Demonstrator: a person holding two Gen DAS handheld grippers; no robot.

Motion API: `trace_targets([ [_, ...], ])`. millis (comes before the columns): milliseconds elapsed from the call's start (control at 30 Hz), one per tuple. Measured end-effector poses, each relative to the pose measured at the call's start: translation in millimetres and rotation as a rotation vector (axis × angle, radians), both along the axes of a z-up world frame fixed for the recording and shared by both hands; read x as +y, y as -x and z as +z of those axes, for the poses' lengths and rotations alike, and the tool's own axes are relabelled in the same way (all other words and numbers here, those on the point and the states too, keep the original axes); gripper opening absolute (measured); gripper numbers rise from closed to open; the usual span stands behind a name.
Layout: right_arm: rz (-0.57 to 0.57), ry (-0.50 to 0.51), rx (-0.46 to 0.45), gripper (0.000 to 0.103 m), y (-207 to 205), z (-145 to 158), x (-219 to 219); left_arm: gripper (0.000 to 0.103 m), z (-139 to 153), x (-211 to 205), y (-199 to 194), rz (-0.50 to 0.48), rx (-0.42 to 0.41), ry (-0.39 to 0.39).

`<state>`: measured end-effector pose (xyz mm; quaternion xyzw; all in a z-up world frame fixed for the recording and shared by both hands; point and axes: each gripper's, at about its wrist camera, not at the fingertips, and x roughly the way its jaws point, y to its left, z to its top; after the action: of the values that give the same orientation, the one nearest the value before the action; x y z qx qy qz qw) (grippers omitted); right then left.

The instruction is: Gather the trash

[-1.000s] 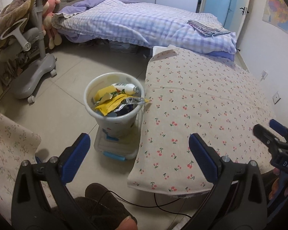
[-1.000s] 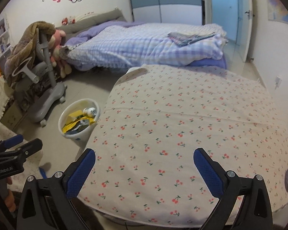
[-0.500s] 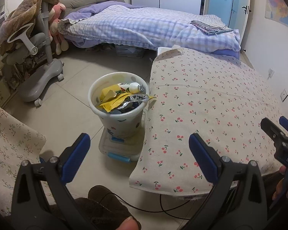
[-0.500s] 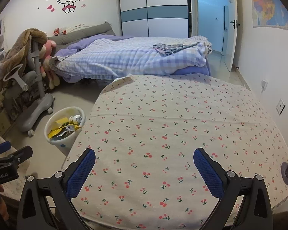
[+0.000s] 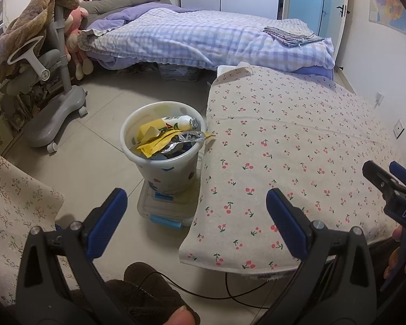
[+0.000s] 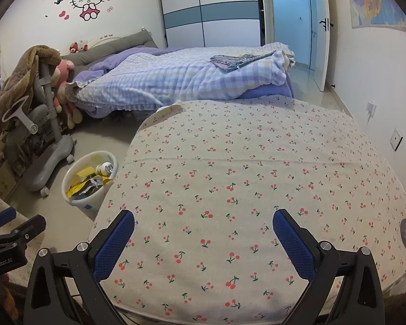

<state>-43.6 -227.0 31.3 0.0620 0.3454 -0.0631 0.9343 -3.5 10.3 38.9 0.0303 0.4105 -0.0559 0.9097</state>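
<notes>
Yellow wrappers (image 5: 154, 140) and a small bottle (image 5: 180, 122) are seen heaped in the white bin (image 5: 162, 162), which stands on the floor just beside the cherry-print bench (image 5: 297, 140). No loose trash is visible on the bench, so collecting is judged largely done. The left tool (image 5: 195, 205) and right tool (image 6: 203, 224) are both held wide apart and empty.

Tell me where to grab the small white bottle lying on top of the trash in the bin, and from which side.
Grip the white bottle across its body, coming from above. It lies on its side atop the yellow wrappers at the far rim of the bin, silver cap toward the cherry-print tabletop, so its rounded sides are probably easiest to pinch from overhead with the left gripper.
</notes>
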Motion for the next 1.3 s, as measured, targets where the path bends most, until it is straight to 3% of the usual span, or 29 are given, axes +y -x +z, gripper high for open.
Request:
trace_targets([
  [1300,0.0,-0.018,0.023,0.103,-2.0,-5.5,-0.2,0.102,-0.3,-1.5,1.3,-0.003,0.002,0.01],
])
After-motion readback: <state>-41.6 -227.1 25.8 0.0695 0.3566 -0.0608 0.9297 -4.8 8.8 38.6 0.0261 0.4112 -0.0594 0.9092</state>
